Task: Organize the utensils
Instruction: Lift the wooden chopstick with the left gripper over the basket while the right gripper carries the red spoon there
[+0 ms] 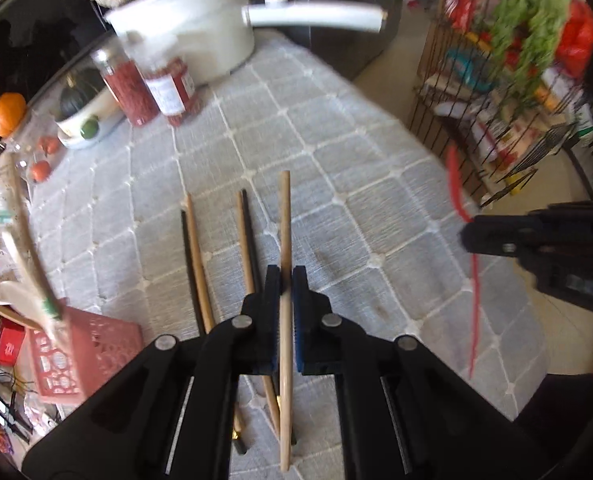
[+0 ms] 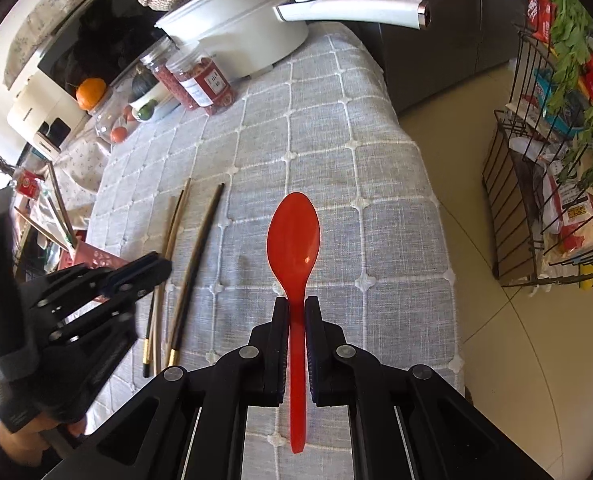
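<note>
My left gripper (image 1: 286, 280) is shut on a light wooden chopstick (image 1: 284, 240), held lengthwise between the pads above the grey checked tablecloth (image 1: 336, 140). Several more chopsticks (image 1: 196, 264), wooden and dark, lie on the cloth just left of it. My right gripper (image 2: 296, 308) is shut on the handle of a red plastic spoon (image 2: 294, 232), bowl pointing away, held over the cloth. In the left wrist view the right gripper (image 1: 472, 236) shows at the right edge with the red spoon (image 1: 454, 184) blurred. The left gripper (image 2: 160, 270) appears at the left of the right wrist view, over the chopsticks (image 2: 192, 264).
A pink perforated basket (image 1: 80, 352) holding wooden utensils sits at the left table edge. At the back stand a white saucepan (image 2: 248, 36) with a long handle, two jars (image 2: 200, 80) of red contents and a fruit bowl (image 2: 148, 104). A wire rack (image 2: 556, 160) stands on the floor to the right.
</note>
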The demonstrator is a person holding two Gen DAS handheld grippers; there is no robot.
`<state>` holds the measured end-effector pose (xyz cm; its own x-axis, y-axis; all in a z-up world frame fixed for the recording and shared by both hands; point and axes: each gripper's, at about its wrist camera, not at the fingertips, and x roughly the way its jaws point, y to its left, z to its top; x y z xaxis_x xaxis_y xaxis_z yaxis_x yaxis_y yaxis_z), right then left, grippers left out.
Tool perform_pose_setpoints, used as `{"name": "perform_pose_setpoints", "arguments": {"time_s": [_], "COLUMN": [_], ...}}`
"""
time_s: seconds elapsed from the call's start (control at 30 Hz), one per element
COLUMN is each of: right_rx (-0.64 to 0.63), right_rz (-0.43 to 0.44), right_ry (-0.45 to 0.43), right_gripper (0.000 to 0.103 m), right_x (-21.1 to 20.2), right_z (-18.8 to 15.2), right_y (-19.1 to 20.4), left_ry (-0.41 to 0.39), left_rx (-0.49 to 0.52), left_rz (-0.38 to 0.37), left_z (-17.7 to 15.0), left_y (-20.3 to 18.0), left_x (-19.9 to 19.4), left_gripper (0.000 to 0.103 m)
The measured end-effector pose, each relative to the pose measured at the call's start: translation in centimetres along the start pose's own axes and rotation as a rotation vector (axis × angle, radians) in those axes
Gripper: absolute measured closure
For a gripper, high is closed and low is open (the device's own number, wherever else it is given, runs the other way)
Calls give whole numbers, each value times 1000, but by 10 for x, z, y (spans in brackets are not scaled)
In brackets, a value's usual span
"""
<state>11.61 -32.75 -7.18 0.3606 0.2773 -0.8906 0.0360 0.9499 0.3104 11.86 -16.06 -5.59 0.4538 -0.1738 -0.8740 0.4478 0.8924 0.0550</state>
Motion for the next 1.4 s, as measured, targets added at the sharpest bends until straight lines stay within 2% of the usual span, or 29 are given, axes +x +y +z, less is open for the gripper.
{"name": "perform_pose_setpoints", "arguments": {"time_s": [0.27, 0.4, 0.67, 0.8, 1.03, 1.4], "right_rx": [-35, -59, -103, -128, -137, -145], "right_rz": [58, 99, 153, 163, 194, 238], "right_ry": [-88, -130, -206, -235, -275, -347], "right_gripper": [95, 95, 95, 95, 95, 95], "right_x": [-26, -36, -38, -37, -36, -31], "right_z": [-8, -12, -11, -9, 3, 10], "right_y": [34, 53, 93, 106, 123, 151], "left_ry": [-180, -295, -645, -727, -768, -707], "left_rx": [-45, -99, -269, -326, -331, -385], "left_rz": [-56, -62, 21, 61, 117, 213], "left_z": [-23, -34, -52, -52, -57, -65], "left_y": [31, 55, 112, 131, 141, 171], "left_x": [-68, -102, -146, -154, -173, -147], "left_gripper": [96, 96, 96, 96, 96, 96]}}
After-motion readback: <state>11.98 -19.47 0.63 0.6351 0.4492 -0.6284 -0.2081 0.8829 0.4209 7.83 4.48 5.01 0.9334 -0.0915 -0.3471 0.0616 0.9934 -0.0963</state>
